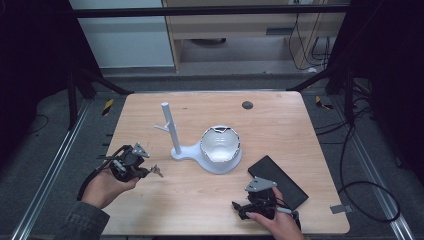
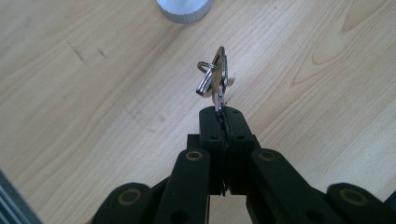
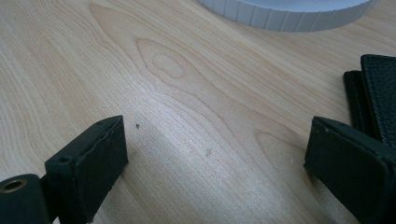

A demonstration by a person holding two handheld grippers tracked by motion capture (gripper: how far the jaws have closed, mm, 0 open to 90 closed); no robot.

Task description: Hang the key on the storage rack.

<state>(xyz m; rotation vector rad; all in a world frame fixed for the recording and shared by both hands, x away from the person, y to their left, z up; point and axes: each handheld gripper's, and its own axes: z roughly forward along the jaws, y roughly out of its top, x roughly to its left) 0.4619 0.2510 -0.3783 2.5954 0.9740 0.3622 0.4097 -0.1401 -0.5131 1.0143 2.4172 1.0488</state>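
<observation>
At the left of the counter (image 1: 150,210), the left gripper (image 1: 150,172) is clamped on a small bunch of keys (image 2: 215,77), held by the blade end clear of the wood surface; the key ring sits at the far end. Toward the centre stands a white stand (image 1: 172,132) with an upright post and a round dish base. At the right, the right gripper (image 3: 215,149) rests low with jaws spread wide and nothing between them, just beside a black wallet (image 1: 277,180).
</observation>
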